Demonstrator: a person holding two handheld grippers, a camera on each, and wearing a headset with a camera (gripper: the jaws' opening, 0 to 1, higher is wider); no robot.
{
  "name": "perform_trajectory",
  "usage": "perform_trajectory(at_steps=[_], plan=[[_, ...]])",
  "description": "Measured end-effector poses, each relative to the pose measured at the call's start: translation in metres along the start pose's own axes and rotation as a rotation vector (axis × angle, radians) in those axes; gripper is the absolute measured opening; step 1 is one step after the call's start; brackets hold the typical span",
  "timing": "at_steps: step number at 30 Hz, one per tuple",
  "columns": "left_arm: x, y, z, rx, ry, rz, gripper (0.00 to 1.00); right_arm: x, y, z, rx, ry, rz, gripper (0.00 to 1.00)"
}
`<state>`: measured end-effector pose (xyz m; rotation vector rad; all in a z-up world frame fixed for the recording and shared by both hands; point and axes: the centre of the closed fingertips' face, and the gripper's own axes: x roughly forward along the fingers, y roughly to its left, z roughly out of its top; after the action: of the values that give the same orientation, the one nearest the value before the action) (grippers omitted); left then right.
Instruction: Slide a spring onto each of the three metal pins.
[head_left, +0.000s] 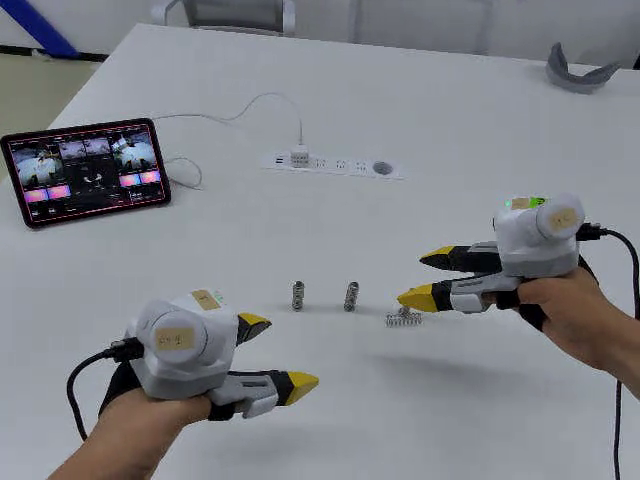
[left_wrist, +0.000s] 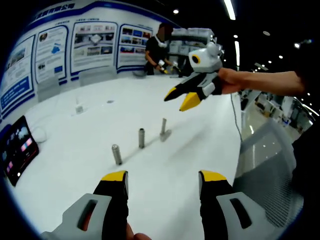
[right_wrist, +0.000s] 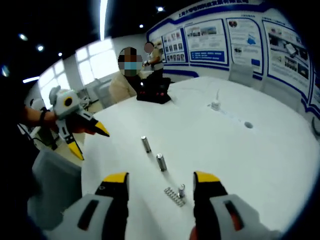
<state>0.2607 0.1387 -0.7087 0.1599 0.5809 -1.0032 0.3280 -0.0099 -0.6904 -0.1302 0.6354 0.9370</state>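
Observation:
Two upright metal pins (head_left: 298, 295) (head_left: 351, 296) stand mid-table, each looking wrapped in a coiled spring. A loose spring (head_left: 403, 320) lies flat on the table just to their right, beside the third pin (right_wrist: 181, 190). My right gripper (head_left: 426, 277) hovers open just above and right of that spring, nothing between its fingers. In the right gripper view the loose spring (right_wrist: 173, 196) lies between the open jaws of my right gripper (right_wrist: 161, 177). My left gripper (head_left: 278, 352) is open and empty, nearer me and left of the pins. The three pins (left_wrist: 141, 138) line up ahead of my left gripper (left_wrist: 164, 177).
A lit tablet (head_left: 85, 170) leans at the left. A white power strip (head_left: 330, 163) with a plug and cable lies behind the pins. A grey headband-like object (head_left: 580, 70) sits at the far right. People stand at the table's far side (right_wrist: 129, 75).

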Motion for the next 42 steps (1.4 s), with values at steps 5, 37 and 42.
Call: perform_trajectory(at_steps=[5,37,42], plan=[[0.014,-0.011,0.007,0.021,0.005,-0.024,0.59,-0.023,-0.004,-0.010,0.044,-0.040,-0.040,0.57],[0.132,-0.045,0.036,0.194,0.111,-0.148,0.59,-0.123,0.019,-0.100,0.258,-0.113,-0.214,0.69],[0.147,-0.042,0.033,0.210,0.140,-0.152,0.57,-0.131,0.022,-0.108,0.283,-0.121,-0.232,0.71]])
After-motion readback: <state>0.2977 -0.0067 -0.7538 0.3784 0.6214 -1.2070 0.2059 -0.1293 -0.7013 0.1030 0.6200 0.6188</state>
